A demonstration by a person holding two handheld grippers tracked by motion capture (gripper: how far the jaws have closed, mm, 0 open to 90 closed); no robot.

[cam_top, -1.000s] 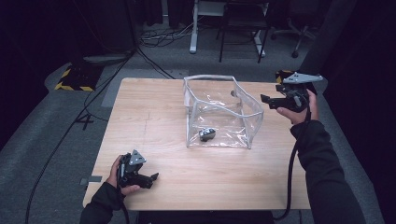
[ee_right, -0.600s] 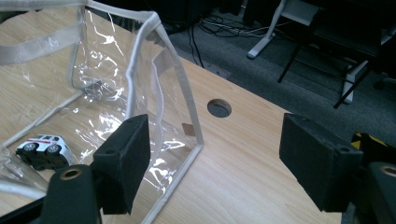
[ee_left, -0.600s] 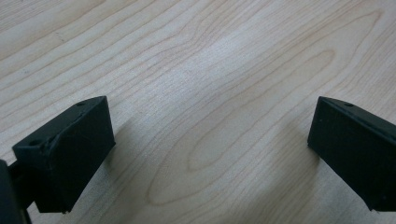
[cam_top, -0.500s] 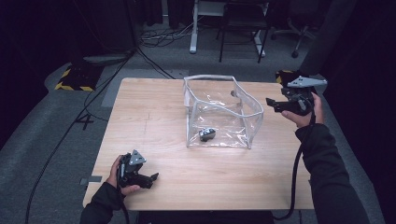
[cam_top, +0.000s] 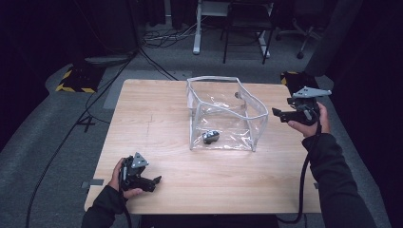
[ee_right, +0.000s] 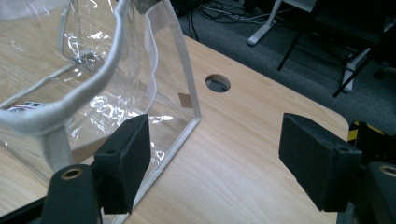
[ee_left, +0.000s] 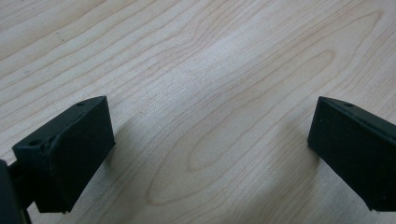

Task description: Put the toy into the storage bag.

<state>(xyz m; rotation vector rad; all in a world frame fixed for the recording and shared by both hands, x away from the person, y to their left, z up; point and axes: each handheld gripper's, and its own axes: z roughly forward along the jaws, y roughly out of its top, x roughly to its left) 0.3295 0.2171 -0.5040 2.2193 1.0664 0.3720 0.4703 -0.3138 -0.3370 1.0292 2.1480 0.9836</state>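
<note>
A clear plastic bag (cam_top: 225, 111) with white trim stands open in the middle of the wooden table (cam_top: 166, 109). A small dark object (cam_top: 210, 137) lies inside it, near its front left. My right gripper (cam_top: 280, 115) hovers open just right of the bag, above the table's right side, jaws pointing toward it. In the right gripper view the bag (ee_right: 93, 84) sits ahead and to the left of the open right gripper (ee_right: 215, 158), with nothing between the jaws. My left gripper (cam_top: 154, 181) rests on the table's front left corner, open; in its own view the left gripper (ee_left: 210, 154) has bare wood between the jaws.
A round cable hole (ee_right: 217, 83) is cut in the table behind the bag. Cables, desk legs and a chair base stand on the grey floor beyond the table. A yellow-and-black striped block (cam_top: 75, 79) lies at the far left.
My right gripper has come down and toward the near side along the table's right edge, ending beside the bag. The left gripper has stayed put.
</note>
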